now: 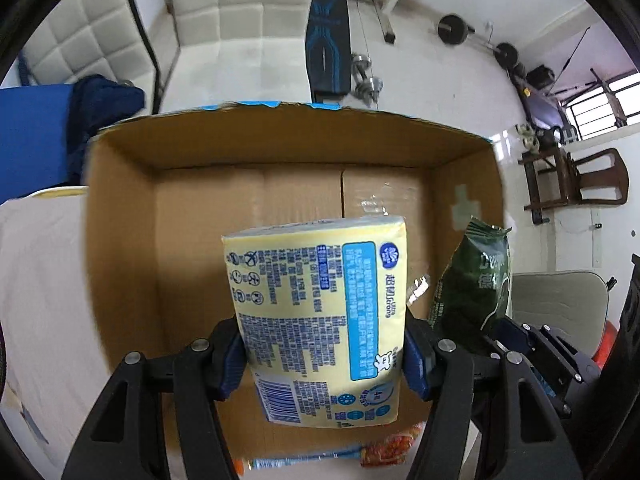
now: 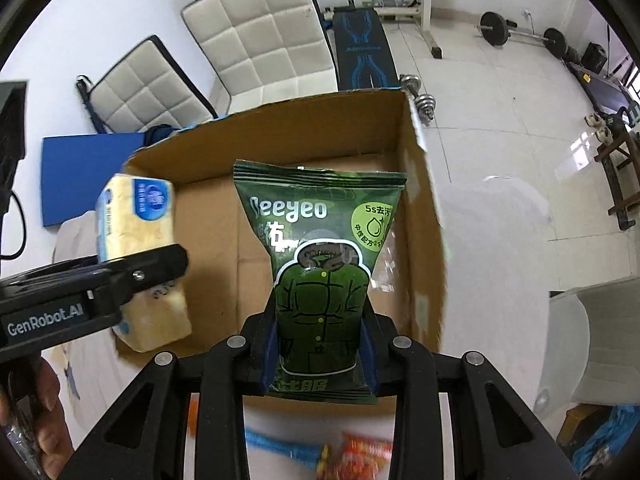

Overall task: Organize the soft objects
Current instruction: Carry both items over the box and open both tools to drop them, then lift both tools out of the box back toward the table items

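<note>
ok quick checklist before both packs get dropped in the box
1. Left gripper shut on tissue pack: ok.
2. Right gripper shut on green pack: ok.
3. Box open at the top: ok.
4. Box floor bare under both packs: ok.
5. Both packs over the box opening: ok.
6. Orange packet on the cloth outside the box, not yet packed: not ok.

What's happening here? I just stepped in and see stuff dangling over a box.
A person is working two handheld grippers. The left gripper is clamped on a yellow tissue pack, the right gripper on a green wipes pouch. Both packs are held above an open cardboard box, whose visible floor holds nothing yet. An orange packet lies outside it.
</note>
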